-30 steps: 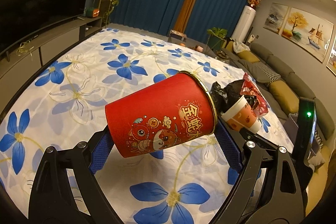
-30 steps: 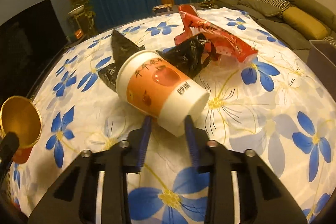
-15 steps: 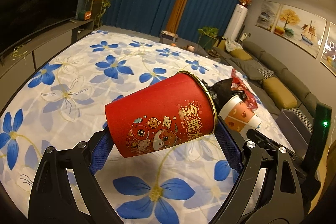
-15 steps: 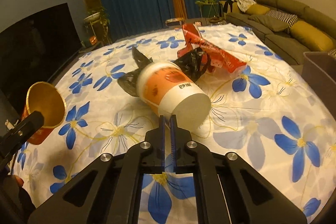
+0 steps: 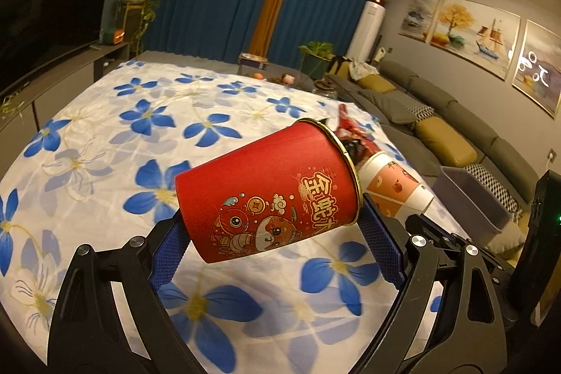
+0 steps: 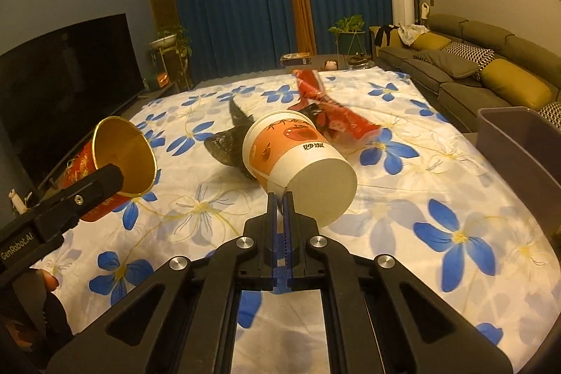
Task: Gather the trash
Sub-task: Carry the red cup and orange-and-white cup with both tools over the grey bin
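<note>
My left gripper (image 5: 277, 237) is shut on a red paper cup (image 5: 270, 191) with gold rim, held on its side above the flowered sheet; the cup also shows at the left in the right wrist view (image 6: 115, 160). My right gripper (image 6: 279, 198) is shut on the bottom rim of a white and orange paper cup (image 6: 294, 160), lifted off the sheet; that cup shows in the left wrist view (image 5: 396, 188) just right of the red cup. A black plastic bag (image 6: 228, 142) and a red wrapper (image 6: 329, 114) lie on the sheet behind it.
A grey bin (image 6: 522, 142) stands at the right edge of the white sheet with blue flowers (image 6: 420, 198). A sofa (image 6: 484, 69) runs along the right wall. A TV (image 6: 66, 83) stands at the left. Blue curtains hang at the back.
My right gripper closed on the white and orange cup's bottom rim and lifted it. Both grippers rose above the sheet. The left keeps its hold on the red cup.
</note>
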